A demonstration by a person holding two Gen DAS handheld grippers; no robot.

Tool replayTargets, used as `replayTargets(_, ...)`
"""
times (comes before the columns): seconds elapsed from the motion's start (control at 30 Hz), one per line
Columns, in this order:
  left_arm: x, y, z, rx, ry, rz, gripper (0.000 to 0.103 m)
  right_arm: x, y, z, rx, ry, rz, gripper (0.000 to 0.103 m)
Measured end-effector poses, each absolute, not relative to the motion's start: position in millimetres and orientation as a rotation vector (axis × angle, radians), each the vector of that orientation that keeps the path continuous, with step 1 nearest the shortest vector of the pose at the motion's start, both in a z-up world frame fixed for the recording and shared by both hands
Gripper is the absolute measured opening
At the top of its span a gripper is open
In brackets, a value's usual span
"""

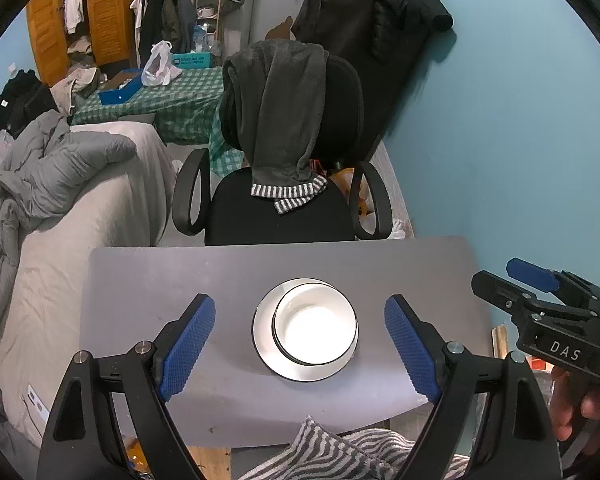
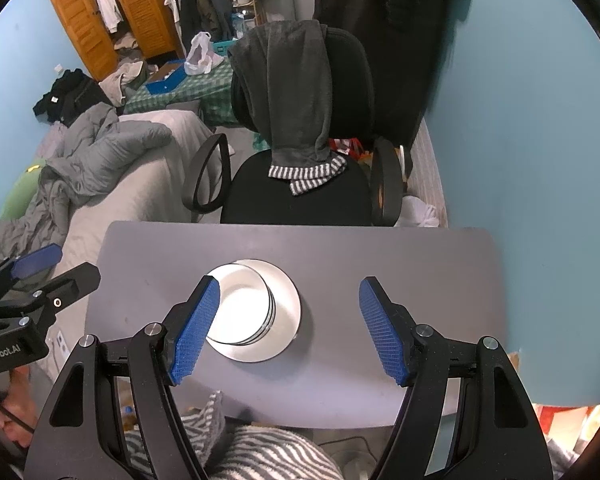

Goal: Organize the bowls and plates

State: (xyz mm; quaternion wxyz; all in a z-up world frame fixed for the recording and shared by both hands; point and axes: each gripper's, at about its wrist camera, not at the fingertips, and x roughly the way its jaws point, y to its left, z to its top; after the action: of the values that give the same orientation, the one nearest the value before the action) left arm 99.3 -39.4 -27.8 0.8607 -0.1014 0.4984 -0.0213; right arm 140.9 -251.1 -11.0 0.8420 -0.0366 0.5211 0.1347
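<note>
While both hand-held grippers gape empty, left [image 1: 300, 348], right [image 2: 290, 330], bowl [image 1: 315, 323] on plate [image 1: 266, 344], right view half-hiding bowl

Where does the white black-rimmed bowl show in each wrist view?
Left wrist: white black-rimmed bowl sits bottom centre, on the white plate, between the open fingers.
Right wrist: bowl sits left of centre, by the left finger.
Shared landmark: black office chair behind the table.
</note>
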Motion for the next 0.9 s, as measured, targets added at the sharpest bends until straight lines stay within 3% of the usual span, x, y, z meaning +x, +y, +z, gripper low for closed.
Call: replayTargets(0.9,96.7,-46.1,-25.4,-0.159,1.090,-0.025,0.088,136.9,-250.3,-9.9,-0.079,1.106,0.284,0.072)
